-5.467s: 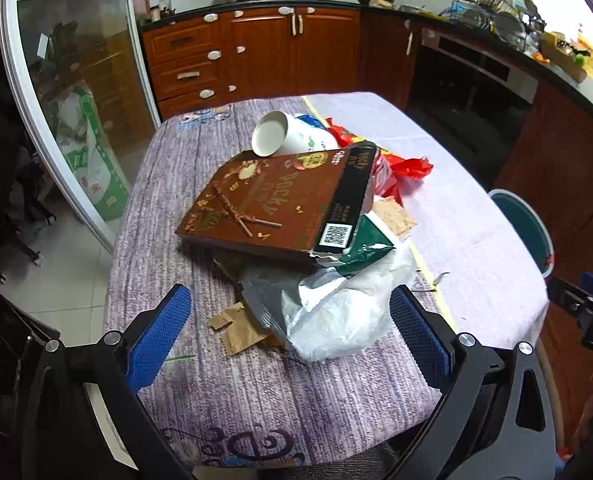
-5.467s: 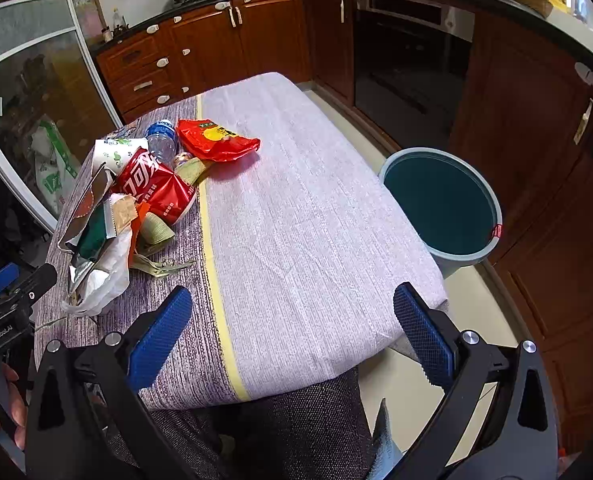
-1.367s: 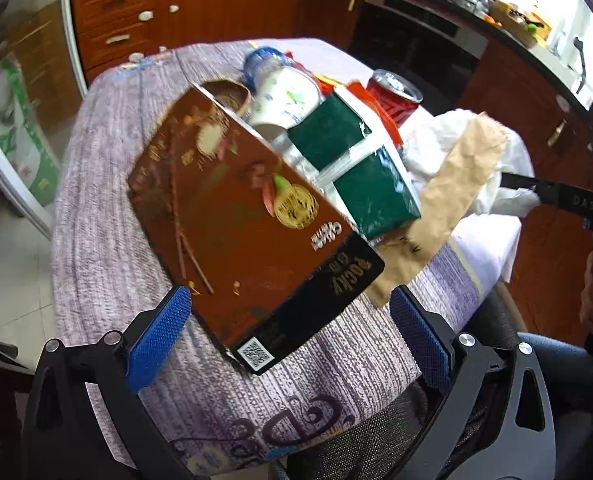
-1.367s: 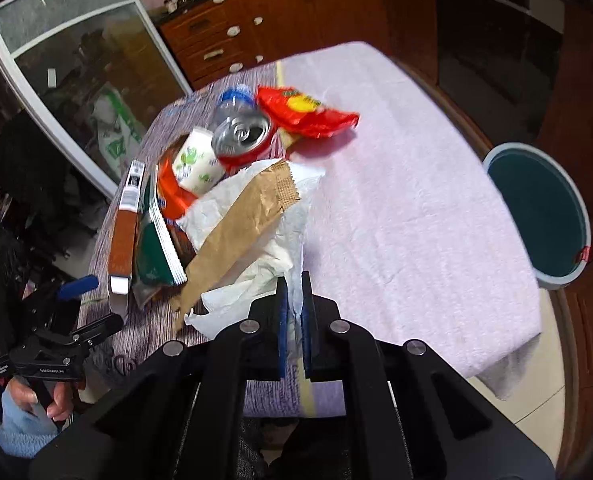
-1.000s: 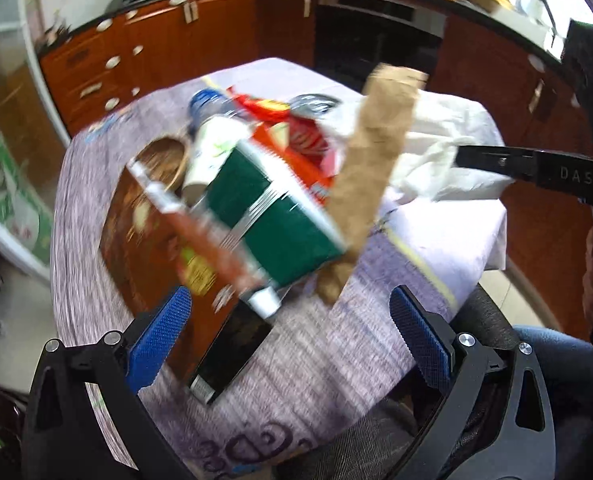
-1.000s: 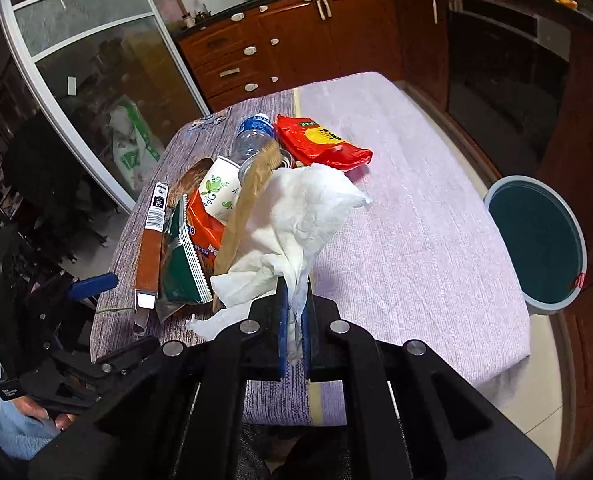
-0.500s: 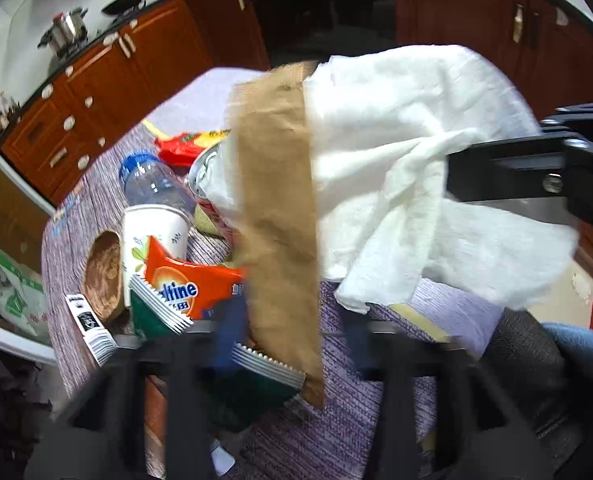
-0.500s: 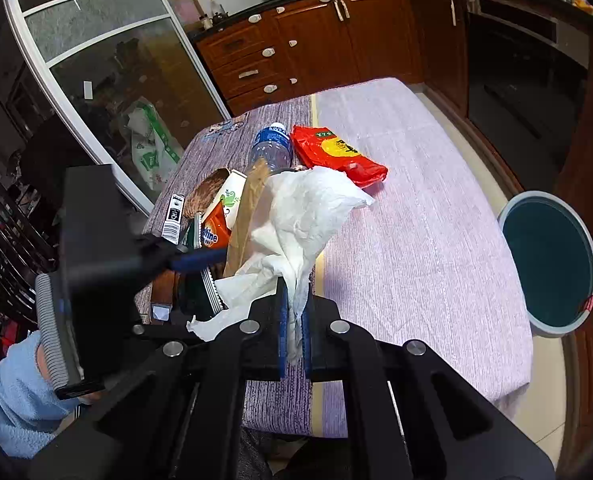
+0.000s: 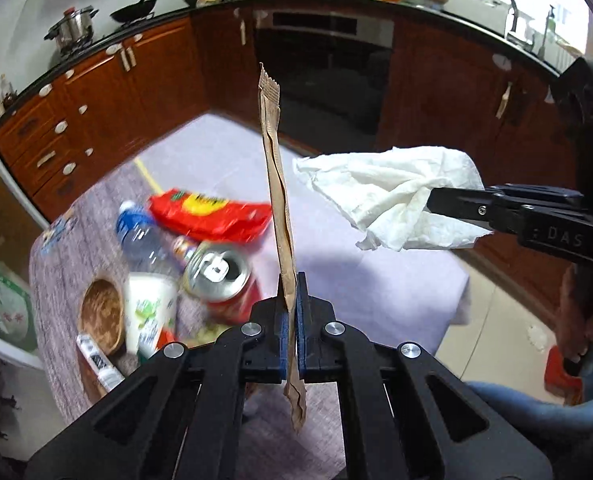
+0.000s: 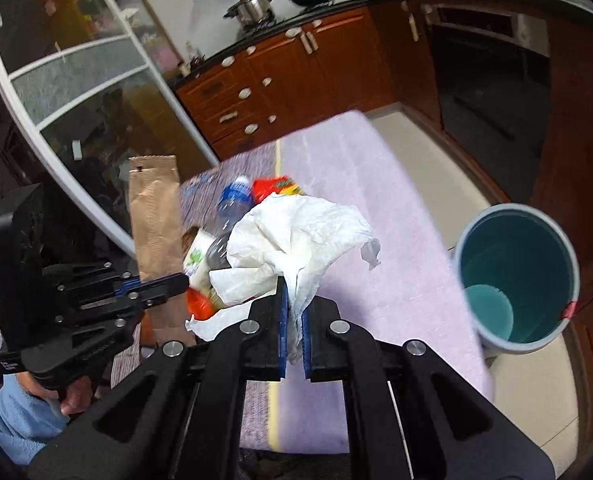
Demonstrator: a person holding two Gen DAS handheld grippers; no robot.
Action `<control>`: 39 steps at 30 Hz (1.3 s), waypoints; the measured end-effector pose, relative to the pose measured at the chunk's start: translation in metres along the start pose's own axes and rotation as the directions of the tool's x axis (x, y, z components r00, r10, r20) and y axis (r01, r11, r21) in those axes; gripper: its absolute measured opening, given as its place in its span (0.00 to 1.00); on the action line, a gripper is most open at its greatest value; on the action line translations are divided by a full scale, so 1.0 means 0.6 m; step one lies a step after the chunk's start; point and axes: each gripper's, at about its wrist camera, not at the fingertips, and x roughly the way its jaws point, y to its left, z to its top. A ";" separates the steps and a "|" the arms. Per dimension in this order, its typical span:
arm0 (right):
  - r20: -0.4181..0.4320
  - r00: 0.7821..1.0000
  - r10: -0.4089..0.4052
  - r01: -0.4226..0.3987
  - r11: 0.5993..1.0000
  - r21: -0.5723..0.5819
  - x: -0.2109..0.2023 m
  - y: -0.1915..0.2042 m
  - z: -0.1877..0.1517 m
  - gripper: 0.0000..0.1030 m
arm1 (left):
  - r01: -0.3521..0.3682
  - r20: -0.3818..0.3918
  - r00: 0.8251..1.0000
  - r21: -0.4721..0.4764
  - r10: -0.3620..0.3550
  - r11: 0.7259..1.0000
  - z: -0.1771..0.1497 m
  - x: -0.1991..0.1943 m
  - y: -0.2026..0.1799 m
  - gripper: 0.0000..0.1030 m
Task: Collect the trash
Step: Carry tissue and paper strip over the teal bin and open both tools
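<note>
My left gripper (image 9: 291, 284) is shut on a long brown paper wrapper (image 9: 277, 200) and holds it upright, edge-on, above the table. The wrapper also shows in the right wrist view (image 10: 154, 224). My right gripper (image 10: 293, 292) is shut on a crumpled white paper towel (image 10: 296, 232) held in the air; it shows from the side in the left wrist view (image 9: 392, 196). Left on the purple tablecloth (image 9: 360, 280) are a red snack bag (image 9: 208, 216), a red soda can (image 9: 220, 272), a plastic bottle (image 9: 140, 232) and a paper cup (image 9: 148, 320).
A teal trash bin (image 10: 516, 276) stands on the floor to the right of the table. A brown box with a barcode end (image 9: 96, 356) lies at the table's left edge. Wooden kitchen cabinets (image 9: 96, 96) and an oven (image 9: 328, 64) lie beyond. A glass door (image 10: 76, 92) is at the left.
My left gripper has closed on the brown wrapper and lifted it clear of the towel. My right gripper has swung the towel rightward, bringing the bin closer.
</note>
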 end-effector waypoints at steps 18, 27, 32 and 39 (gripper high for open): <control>-0.266 0.933 -0.242 0.285 0.949 0.137 0.028 -0.328 0.019 0.07 | 0.274 -0.127 0.956 0.082 -0.263 0.958 0.192 0.270 -0.252 0.04; -0.356 0.905 -0.233 0.316 0.928 0.197 0.091 -0.416 0.005 0.10 | 0.330 -0.210 0.927 0.055 -0.312 0.942 0.237 0.401 -0.278 0.04; -0.363 0.902 -0.234 0.329 0.917 0.227 0.102 -0.433 0.000 0.66 | 0.336 -0.279 0.907 0.025 -0.316 0.942 0.226 0.453 -0.287 0.51; -0.360 0.900 -0.246 0.343 0.908 0.239 0.094 -0.445 -0.007 0.73 | 0.282 -0.242 0.935 0.054 -0.261 0.958 0.218 0.444 -0.290 0.76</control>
